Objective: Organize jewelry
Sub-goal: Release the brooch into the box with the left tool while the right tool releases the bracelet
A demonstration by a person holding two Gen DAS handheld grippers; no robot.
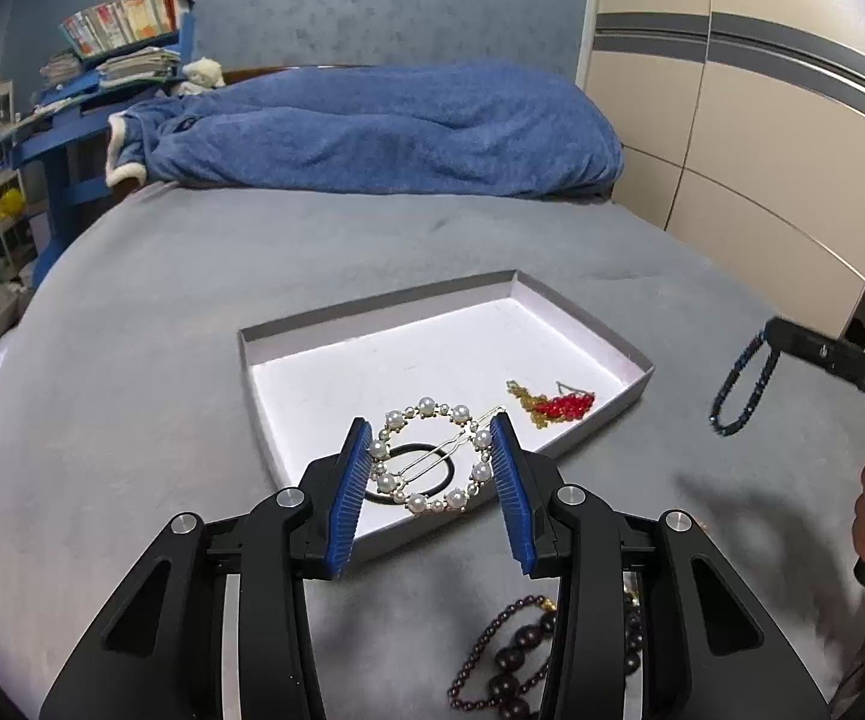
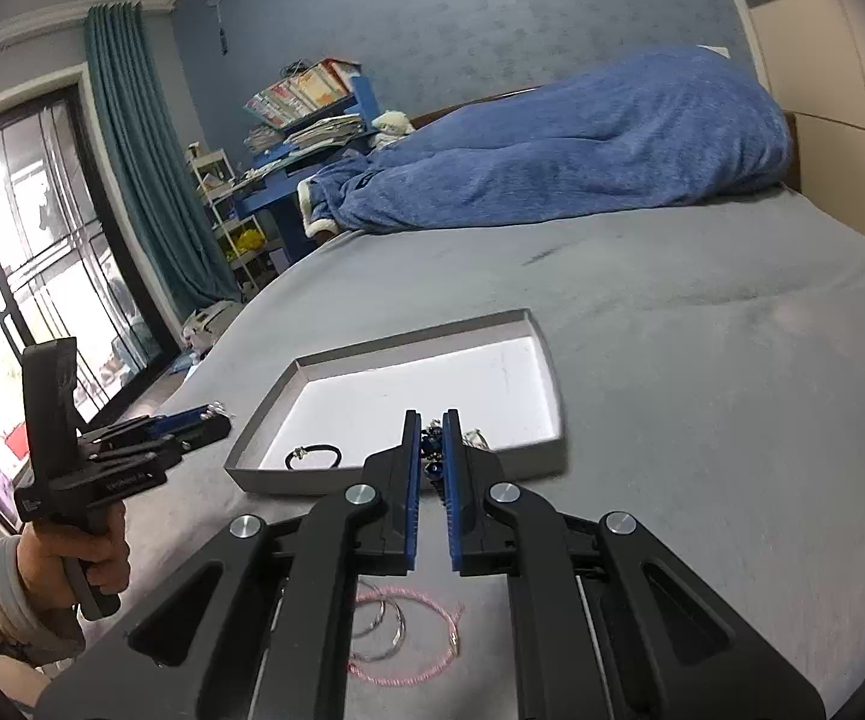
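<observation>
My left gripper (image 1: pixel 431 423) is shut on a round pearl hair clip (image 1: pixel 399 420), held by its sides above the near end of a shallow white tray (image 1: pixel 372 313). In the tray lie a black hair tie (image 1: pixel 449 473) and a red-bead piece on a gold chain (image 1: pixel 558 405). My right gripper (image 2: pixel 431 420) is shut on a dark blue bead bracelet (image 2: pixel 432 450), just short of the tray (image 2: pixel 264 438). In the left wrist view the bracelet (image 1: pixel 738 390) hangs from the right gripper (image 1: pixel 773 329), right of the tray. In the right wrist view the left gripper (image 2: pixel 198 420) is at the left.
Everything rests on a grey bed cover (image 1: pixel 192 300). Dark bead necklaces (image 1: pixel 522 660) lie under my left gripper. Pink cord bracelets and silver rings (image 2: pixel 408 630) lie under my right gripper. A blue blanket (image 1: pixel 372 126) is heaped at the far end. A wardrobe (image 1: pixel 762 120) stands on the right.
</observation>
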